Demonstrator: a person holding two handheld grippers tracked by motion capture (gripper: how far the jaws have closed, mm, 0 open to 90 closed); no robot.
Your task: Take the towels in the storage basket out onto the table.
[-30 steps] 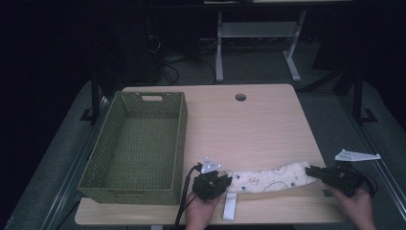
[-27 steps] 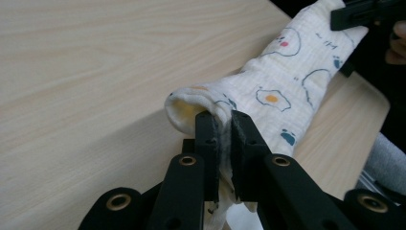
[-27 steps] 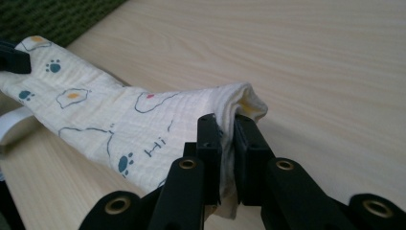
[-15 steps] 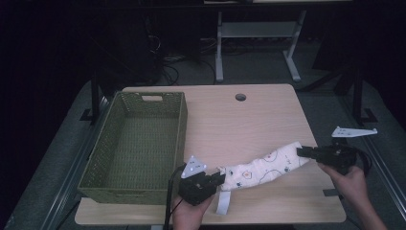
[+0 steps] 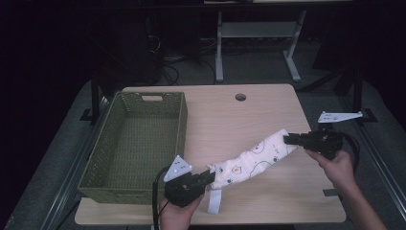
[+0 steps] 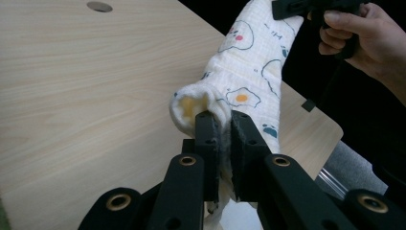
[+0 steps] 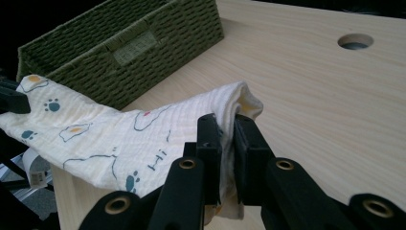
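Holding a printed cloth (image 5: 251, 160) stretched between our two grippers.

Our left gripper (image 6: 221, 125) pinches its end nearest the green basket (image 5: 139, 143); our right gripper (image 7: 228, 128) pinches the far end, seemingly just above the table (image 5: 249, 115).

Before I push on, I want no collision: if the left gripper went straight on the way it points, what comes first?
The cloth it already pinches; along that, the right gripper at the far end. Depth is hard to judge.
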